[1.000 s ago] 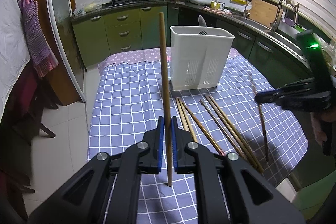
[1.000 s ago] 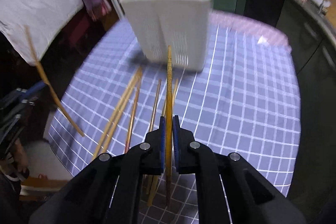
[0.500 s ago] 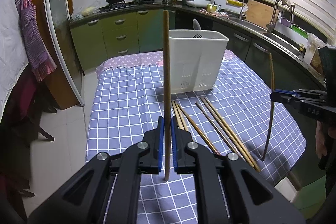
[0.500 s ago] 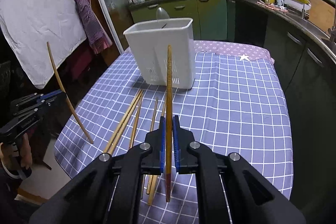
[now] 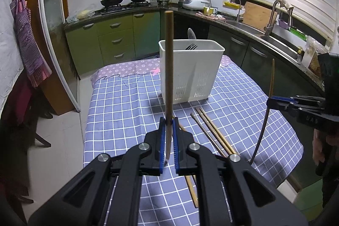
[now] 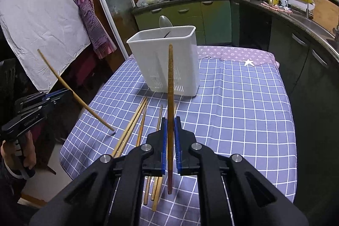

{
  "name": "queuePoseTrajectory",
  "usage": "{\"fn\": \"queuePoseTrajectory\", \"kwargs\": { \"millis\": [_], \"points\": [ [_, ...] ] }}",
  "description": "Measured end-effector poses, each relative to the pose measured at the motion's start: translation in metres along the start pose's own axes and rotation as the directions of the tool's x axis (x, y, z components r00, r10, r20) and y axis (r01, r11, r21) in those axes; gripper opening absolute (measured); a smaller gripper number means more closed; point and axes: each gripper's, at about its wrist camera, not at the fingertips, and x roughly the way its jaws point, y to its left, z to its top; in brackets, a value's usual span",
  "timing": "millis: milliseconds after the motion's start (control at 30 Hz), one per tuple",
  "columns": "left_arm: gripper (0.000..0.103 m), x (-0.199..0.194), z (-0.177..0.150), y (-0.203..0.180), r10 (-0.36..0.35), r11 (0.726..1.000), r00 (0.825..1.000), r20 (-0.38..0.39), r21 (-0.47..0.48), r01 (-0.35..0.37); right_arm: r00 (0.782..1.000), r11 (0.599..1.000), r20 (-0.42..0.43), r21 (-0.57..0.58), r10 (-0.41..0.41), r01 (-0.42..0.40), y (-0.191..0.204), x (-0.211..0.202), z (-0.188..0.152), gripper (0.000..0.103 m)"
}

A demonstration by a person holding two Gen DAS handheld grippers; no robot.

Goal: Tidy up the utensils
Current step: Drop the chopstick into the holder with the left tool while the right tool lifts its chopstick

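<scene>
My left gripper (image 5: pixel 168 135) is shut on a wooden chopstick (image 5: pixel 169 69) that stands upright above the near table edge. My right gripper (image 6: pixel 170 137) is shut on a darker chopstick (image 6: pixel 170 86), also upright. Each gripper shows in the other's view: the right one (image 5: pixel 273 101) at the table's right side, the left one (image 6: pixel 63 94) at the left. A white utensil caddy (image 5: pixel 190 71) stands at the table's middle, with a spoon and fork in it; it also shows in the right wrist view (image 6: pixel 167 60). Several loose chopsticks (image 6: pixel 135 126) lie on the cloth in front of it.
The table wears a blue checked cloth (image 5: pixel 127 103). Green kitchen cabinets (image 5: pixel 114 41) stand behind it, and a counter with a sink (image 5: pixel 275 39) runs along the right. A checked apron (image 5: pixel 27 39) hangs at the left by a door frame.
Both grippers have risen and pulled back from the table with their chopsticks. The right gripper's chopstick has swung from lying low to upright. The caddy now looks farther away.
</scene>
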Motion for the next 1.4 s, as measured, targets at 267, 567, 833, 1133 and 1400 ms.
{"fn": "queuePoseTrajectory", "kwargs": {
  "millis": [267,567,833,1133,1400],
  "points": [
    [0.007,0.003,0.006,-0.001,-0.014,1.000,1.000,-0.003,0.006,0.015,1.000,1.000,-0.009,-0.016,0.010,-0.010,0.003,0.001,0.004,0.007],
    [0.007,-0.001,0.028,-0.002,-0.042,0.999,0.999,0.004,0.017,0.042,1.000,1.000,-0.015,-0.019,0.008,-0.008,0.002,0.003,0.004,0.007],
    [0.007,-0.012,0.075,-0.012,-0.079,0.996,0.997,0.022,0.053,0.078,1.000,1.000,-0.014,-0.016,0.011,-0.012,-0.001,0.002,0.003,0.007],
    [0.007,-0.024,0.137,-0.019,-0.074,0.995,0.993,0.092,0.070,0.067,1.000,1.000,-0.010,0.006,0.020,-0.020,-0.011,0.000,0.003,0.007],
    [0.007,-0.026,0.190,-0.030,-0.068,0.996,0.982,0.177,0.076,0.056,1.000,0.999,-0.005,0.015,0.030,-0.029,-0.017,-0.004,0.001,0.007]
  ]
}}
